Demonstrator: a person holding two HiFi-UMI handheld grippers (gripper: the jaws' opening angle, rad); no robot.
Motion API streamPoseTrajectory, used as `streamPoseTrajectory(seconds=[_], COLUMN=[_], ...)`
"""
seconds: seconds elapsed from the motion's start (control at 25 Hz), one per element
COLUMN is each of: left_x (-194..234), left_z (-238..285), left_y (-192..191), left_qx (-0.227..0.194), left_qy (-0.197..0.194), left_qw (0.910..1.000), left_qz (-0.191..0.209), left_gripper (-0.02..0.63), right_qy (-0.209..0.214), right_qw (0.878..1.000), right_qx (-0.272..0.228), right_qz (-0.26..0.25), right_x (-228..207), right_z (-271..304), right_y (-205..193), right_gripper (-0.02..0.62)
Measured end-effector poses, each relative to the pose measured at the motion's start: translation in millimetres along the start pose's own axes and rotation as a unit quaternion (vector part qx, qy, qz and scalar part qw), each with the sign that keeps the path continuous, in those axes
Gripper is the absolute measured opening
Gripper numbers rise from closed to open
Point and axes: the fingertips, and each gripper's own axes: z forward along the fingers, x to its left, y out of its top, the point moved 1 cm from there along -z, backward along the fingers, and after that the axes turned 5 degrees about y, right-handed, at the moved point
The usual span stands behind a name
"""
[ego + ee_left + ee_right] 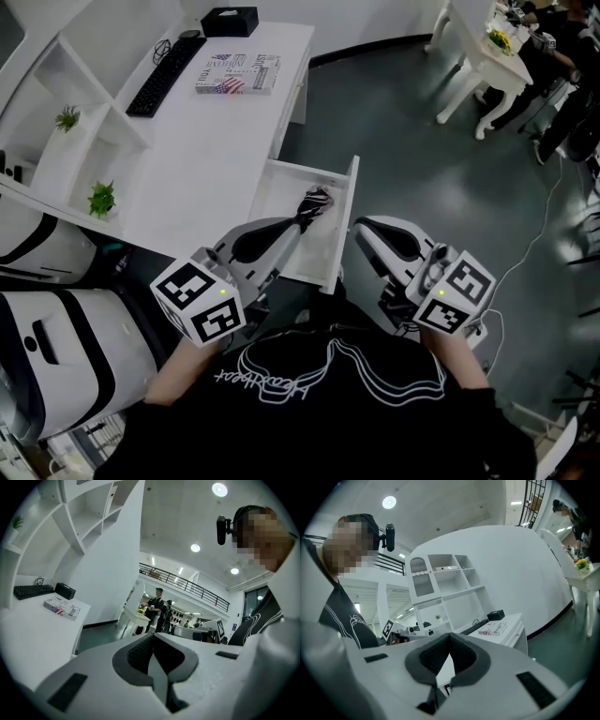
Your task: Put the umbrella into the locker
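A dark folded umbrella (317, 200) lies inside the open white drawer (277, 192) that sticks out from the desk's front. Held up over the drawer's near end, my left gripper (298, 225) hides the umbrella's lower part. In the left gripper view its jaws (152, 637) are shut with nothing between them and point out into the room. My right gripper (361, 230) hovers just right of the drawer, over the floor. Its jaws (450, 634) are also shut and empty, facing the desk and shelves.
On the white desk (206, 141) are a black keyboard (164, 75), a printed box (239, 73) and a black box (229, 21). Shelves with small plants (101, 199) stand at the left. White tables with people (562, 56) are at the far right; a cable (534, 253) runs across the floor.
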Motion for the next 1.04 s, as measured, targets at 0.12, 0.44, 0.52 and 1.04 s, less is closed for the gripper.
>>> streamPoseTrajectory(seconds=[0.12,0.44,0.52,1.04], left_x=[-1.4,5.5,7.1,17.6], left_z=[-2.8,-2.2,-0.4,32.5], left_y=[-2.6,-12.1,-12.3,-11.7], left_qx=[-0.001,0.006,0.008,0.018], left_qy=[-0.001,0.01,0.011,0.014], left_qw=[1.0,0.9998,0.9998,0.9996], left_qz=[-0.003,-0.017,-0.016,-0.016], left_gripper=[0.006,0.006,0.006,0.006], right_qy=[-0.001,0.001,-0.001,-0.008], right_qw=[1.0,1.0,1.0,0.999], right_qx=[0.004,0.01,0.01,0.01], right_qz=[-0.002,0.021,0.023,0.035], right_x=[2.7,-1.4,-4.5,-39.2], right_z=[-0.1,1.0,1.8,-0.9], right_y=[-4.7,-17.8,-18.5,-15.8], right_gripper=[0.003,0.003,0.003,0.003])
